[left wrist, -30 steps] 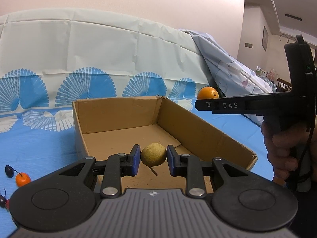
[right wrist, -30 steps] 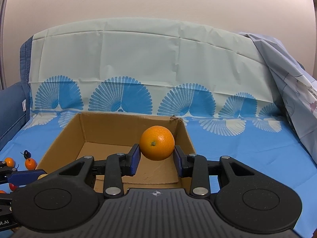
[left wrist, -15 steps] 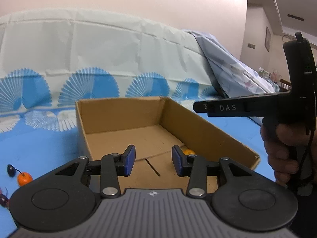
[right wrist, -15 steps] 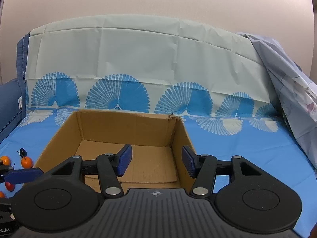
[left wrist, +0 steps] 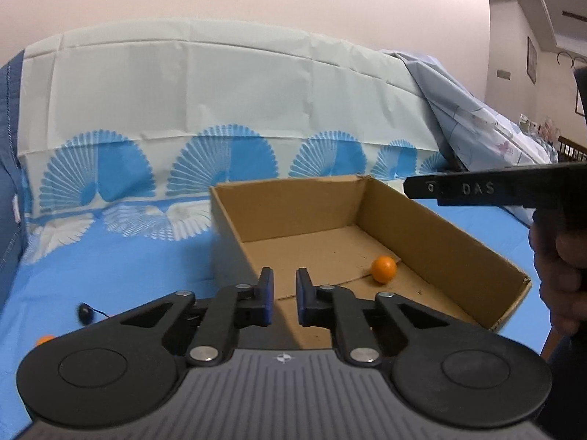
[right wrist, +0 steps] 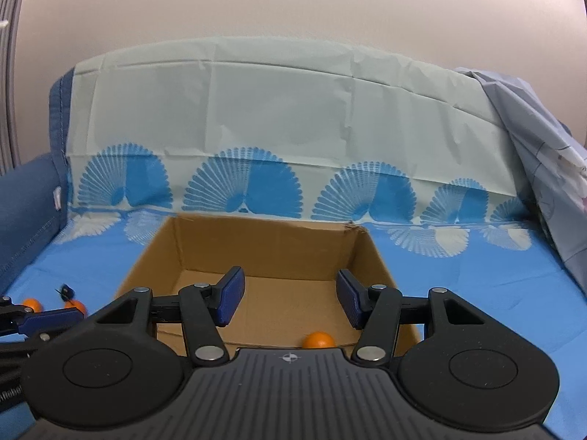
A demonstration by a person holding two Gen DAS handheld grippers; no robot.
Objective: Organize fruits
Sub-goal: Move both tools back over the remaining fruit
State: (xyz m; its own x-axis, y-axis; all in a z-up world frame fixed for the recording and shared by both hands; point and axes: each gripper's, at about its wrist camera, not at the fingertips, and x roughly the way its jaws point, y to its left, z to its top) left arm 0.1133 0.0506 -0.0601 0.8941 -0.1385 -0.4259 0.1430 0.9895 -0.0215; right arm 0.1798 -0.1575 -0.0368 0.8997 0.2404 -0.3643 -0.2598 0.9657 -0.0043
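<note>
Cardboard box (left wrist: 433,242), open-topped, sits on the blue cloth (left wrist: 110,256) that covers the bed, toward its back edge where the cloth's fan-patterned border climbs a pale backrest. We see one orange (left wrist: 383,269) lying on the box floor near the right wall; the right wrist view catches the same orange (right wrist: 318,339) low by the box's near edge, half hidden behind the gripper body. We cannot see any other fruit inside the box. Left gripper (left wrist: 282,295) hangs over the box's near left corner, jaws just closed down to a narrow slit with nothing between the pads. Right gripper (right wrist: 290,295) sits above the near side of the box, jaws moderately wide and empty, having opened within the last second. In the left view the right gripper shows as a black bar marked "DAS", held by a hand (left wrist: 561,275) at the right margin, above the box's right wall. On the cloth left of the box we note a small dark fruit (left wrist: 85,313) with a stem and a bit of an orange one (left wrist: 44,339) at the frame edge. The right view shows two small orange fruits (right wrist: 31,303) there, with the left gripper's blue pad just in front of them.
</note>
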